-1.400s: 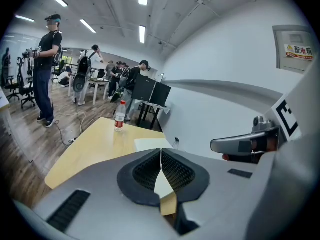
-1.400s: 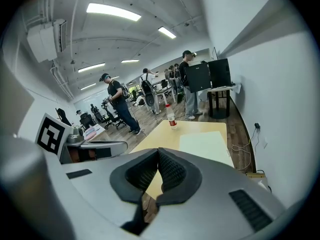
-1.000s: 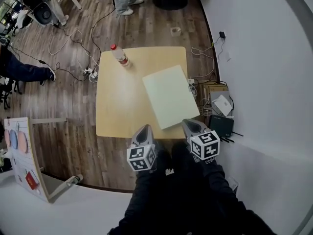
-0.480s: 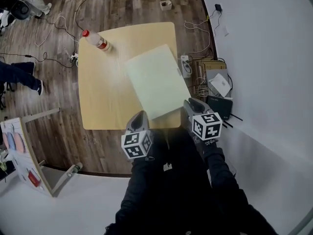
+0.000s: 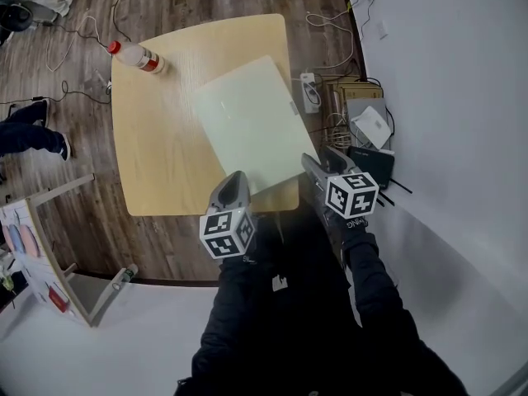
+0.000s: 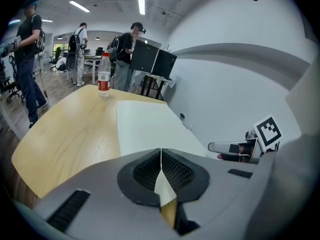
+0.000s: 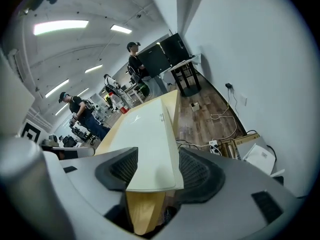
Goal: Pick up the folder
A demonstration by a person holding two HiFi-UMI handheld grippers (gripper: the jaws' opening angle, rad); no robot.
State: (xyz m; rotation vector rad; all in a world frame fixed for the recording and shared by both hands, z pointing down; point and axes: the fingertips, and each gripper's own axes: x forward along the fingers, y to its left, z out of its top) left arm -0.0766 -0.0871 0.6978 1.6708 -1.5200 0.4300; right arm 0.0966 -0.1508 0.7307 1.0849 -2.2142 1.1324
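- folder (image 5: 247, 126) laid flat on table (image 5: 153, 163), near edge seen between right gripper (image 5: 320, 160) jaws, just opened, not pressed on it
- left gripper (image 5: 233, 180) jaws pressed together, empty

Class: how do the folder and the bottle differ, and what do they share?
The folder lies flat; the bottle stands upright. The folder is pale green, the bottle clear with a red cap. The folder lies along the right side, the bottle at the far left corner. Both rest on the table.
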